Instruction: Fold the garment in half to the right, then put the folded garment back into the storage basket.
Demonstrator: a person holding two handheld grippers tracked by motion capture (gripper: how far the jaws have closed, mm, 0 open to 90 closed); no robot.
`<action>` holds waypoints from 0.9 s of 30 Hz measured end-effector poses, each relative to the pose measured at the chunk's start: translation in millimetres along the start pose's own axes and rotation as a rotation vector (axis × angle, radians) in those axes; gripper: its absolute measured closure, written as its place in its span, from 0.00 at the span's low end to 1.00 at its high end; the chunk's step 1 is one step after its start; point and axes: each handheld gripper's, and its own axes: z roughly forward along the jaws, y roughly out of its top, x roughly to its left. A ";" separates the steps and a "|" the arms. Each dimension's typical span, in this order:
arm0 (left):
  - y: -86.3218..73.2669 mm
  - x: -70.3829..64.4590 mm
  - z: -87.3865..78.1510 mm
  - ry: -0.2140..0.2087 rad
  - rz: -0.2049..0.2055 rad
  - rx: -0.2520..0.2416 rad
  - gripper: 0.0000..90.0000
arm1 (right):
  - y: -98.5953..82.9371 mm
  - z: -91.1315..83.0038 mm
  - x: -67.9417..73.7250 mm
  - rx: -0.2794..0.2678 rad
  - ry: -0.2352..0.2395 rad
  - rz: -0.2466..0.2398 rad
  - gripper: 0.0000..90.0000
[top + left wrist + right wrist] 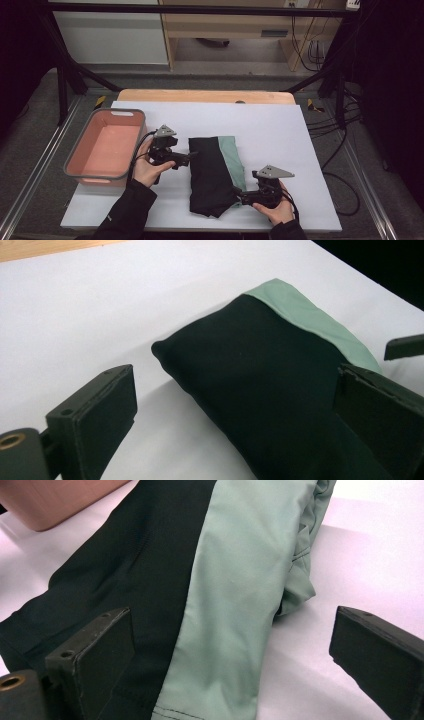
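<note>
A folded garment (212, 172), black with a pale green strip along its right side, lies in the middle of the white table cover. My left gripper (191, 157) is open at the garment's upper left edge; in the left gripper view the black fold (260, 375) lies between the spread jaws. My right gripper (239, 196) is open at the garment's lower right edge. In the right gripper view the green strip (235, 595) and black cloth run up between the jaws, which are not closed on them.
A pink bin (107, 145) with a grey rim stands at the left of the white cover (280, 130). The wooden table edge (205, 96) shows at the back. Black frame posts and cables stand beyond the table on both sides.
</note>
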 end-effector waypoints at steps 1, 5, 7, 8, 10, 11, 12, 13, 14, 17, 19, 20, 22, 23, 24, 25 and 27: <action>0.9 0.7 2.1 0.002 -0.001 -0.001 0.04 | 0.0 0.0 0.0 -0.001 0.000 0.000 0.05; 3.5 2.2 9.8 0.017 -0.016 -0.005 0.04 | -0.3 -0.1 0.0 -0.002 -0.001 0.005 0.05; 4.9 2.9 13.0 0.034 -0.019 -0.013 0.04 | -0.6 -0.1 -0.4 0.000 0.000 0.005 0.05; 5.4 3.3 14.1 0.038 -0.022 -0.016 0.05 | -0.9 -0.1 -0.6 0.003 -0.002 0.007 0.05; 6.9 4.9 17.8 0.038 -0.037 -0.019 0.05 | -1.2 0.5 -0.7 0.014 -0.004 0.013 0.06; 7.3 5.3 19.6 0.039 -0.041 -0.020 0.05 | -1.1 0.9 -0.8 0.018 -0.002 0.016 0.06; 7.5 5.5 21.0 0.044 -0.041 -0.019 0.06 | -1.1 1.5 -0.7 0.020 -0.003 0.021 0.07; 7.5 6.2 23.2 0.057 -0.037 -0.016 0.06 | -1.1 1.7 -0.9 0.023 0.001 0.020 0.07; 7.3 6.7 24.5 0.064 -0.036 -0.015 0.06 | -1.0 2.4 -0.6 0.029 0.005 0.023 0.08; 6.1 10.2 29.4 0.072 -0.041 -0.001 0.06 | -0.7 4.4 1.0 0.045 0.007 0.033 0.11; 5.6 11.8 31.6 0.077 -0.043 0.003 0.06 | -0.5 6.1 1.3 0.054 0.005 0.032 0.12; 5.4 12.3 32.6 0.079 -0.046 0.002 0.06 | -0.2 7.5 2.0 0.063 0.007 0.039 0.13; 5.1 13.3 34.4 0.080 -0.048 0.006 0.06 | 0.0 9.7 2.9 0.074 0.006 0.047 0.15; 4.8 13.7 35.7 0.083 -0.048 0.009 0.06 | -0.2 10.7 2.8 0.077 0.006 0.043 0.15; 4.5 14.0 36.5 0.087 -0.046 0.011 0.06 | -0.2 11.8 3.1 0.083 0.010 0.049 0.16; 4.3 14.2 37.3 0.087 -0.043 0.013 0.06 | -0.3 12.6 3.4 0.089 0.011 0.052 0.16; 4.0 14.4 39.0 0.086 -0.041 0.016 0.06 | -0.5 13.6 3.8 0.101 0.019 0.057 0.17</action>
